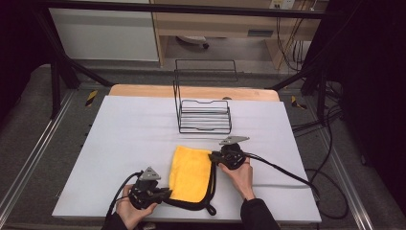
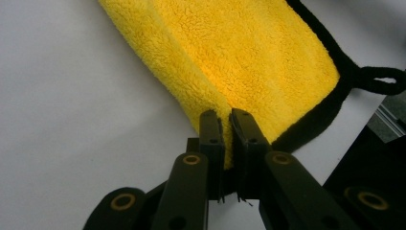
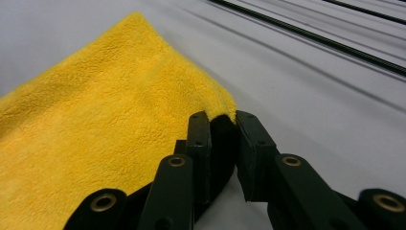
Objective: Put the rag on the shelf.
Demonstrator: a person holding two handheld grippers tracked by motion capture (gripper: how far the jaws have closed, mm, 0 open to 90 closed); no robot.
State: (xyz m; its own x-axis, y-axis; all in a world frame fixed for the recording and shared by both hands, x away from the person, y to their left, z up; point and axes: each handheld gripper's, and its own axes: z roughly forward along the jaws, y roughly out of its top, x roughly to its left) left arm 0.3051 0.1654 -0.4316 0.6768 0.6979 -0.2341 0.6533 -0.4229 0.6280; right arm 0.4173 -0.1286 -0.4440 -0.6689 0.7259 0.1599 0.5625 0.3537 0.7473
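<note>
Two hand-held grippers pinch a folded yellow cloth [image 1: 190, 173] at opposite corners on a pale grey table [image 1: 119, 143], with a black wire rack [image 1: 203, 115] standing well beyond them. The left gripper [image 1: 165, 192] is clenched on the cloth's near corner; in the left gripper view its jaws meet on a bunched ridge of fleece [image 2: 225, 120], and the rest of the cloth fans away ahead of the tips toward its black edging [image 2: 335, 86]. The right gripper [image 1: 213, 157] is clamped on the far corner, where the right gripper view shows the fabric [image 3: 95, 124] spreading to the left of its jaws, the dark trim caught between them.

The cloth looks light, thick-piled and entirely limp: it should drape and sag between the two grips rather than hold a shape, and the plush surface ought to resist slipping. There is nothing fragile about it. Corners and the bound hem seem the soundest places to hold, since a pinch on the middle would likely gather only one layer of the fold. The black loop [image 1: 209, 209] trailing near the left gripper could snag.
</note>
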